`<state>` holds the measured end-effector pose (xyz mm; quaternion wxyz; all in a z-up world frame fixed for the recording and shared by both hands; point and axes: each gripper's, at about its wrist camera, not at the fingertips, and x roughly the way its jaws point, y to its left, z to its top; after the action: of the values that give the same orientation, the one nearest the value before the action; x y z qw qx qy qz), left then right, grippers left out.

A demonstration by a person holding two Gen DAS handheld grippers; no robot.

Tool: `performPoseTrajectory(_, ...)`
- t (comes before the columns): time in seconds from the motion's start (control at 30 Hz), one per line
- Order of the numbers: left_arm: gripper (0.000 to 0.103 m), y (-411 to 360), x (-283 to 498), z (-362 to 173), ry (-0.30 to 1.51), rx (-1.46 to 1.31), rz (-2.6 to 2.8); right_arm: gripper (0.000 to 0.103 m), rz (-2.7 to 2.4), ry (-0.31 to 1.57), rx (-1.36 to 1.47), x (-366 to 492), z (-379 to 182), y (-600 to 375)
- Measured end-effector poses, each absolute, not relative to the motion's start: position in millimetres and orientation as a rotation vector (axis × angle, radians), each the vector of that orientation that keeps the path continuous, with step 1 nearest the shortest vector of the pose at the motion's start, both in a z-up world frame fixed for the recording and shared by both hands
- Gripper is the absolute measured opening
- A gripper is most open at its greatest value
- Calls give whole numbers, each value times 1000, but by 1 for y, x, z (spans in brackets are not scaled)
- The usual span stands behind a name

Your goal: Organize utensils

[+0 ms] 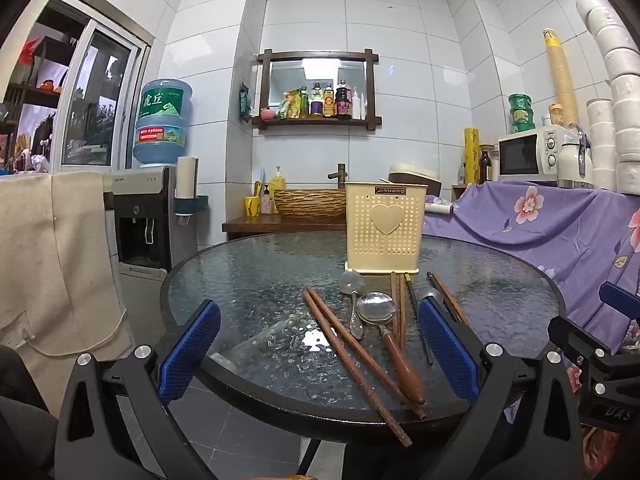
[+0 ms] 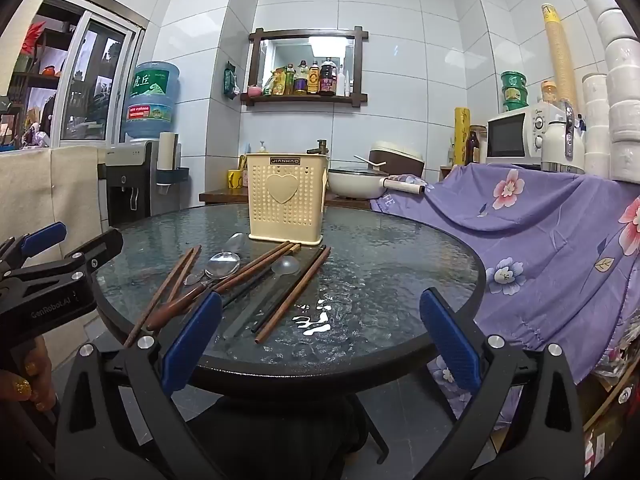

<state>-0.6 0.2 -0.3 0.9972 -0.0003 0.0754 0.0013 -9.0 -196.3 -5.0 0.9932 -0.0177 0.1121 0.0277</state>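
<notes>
Plainly, "JIANHAO" label on cream utensil holder [image 1: 386, 226] behind chopsticks [image 1: 356, 350].

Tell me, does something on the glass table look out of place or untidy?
Yes. Chopsticks and spoons lie loose and crossed on the round glass table, some chopstick ends past its near edge, none in the cream utensil holder standing upright behind them.
</notes>
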Motion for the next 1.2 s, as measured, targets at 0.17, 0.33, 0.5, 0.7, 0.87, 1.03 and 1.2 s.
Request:
performPoseTrajectory(0.17, 97, 1, -1, 0, 151, -1, 3, 97, 55, 220, -33, -6, -6, -198)
performPoseTrajectory(0.33, 97, 2, 1, -1, 150, -1, 3, 97, 53, 206, -42, -11, -3, -196)
performPoseTrajectory(0.5, 97, 2, 1, 0, 152, -1, 3, 97, 55, 211, -38, -9, -5, -195)
performPoseTrajectory(0.7, 97, 2, 1, 0, 151, -2, 2, 97, 56, 210, -39, -8, -5, -195)
performPoseTrajectory(0.87, 97, 0, -1, 0, 148, 0, 4, 97, 55, 210, -38, -11, -3, -197)
performPoseTrajectory(1.03, 97, 0, 0, 0, 150, -1, 4, 97, 54, 207, -39, -11, -3, -197)
performPoseTrajectory(1.2, 97, 1, 0, 3, 150, -1, 4, 97, 55, 210, -40, -11, -3, -195)
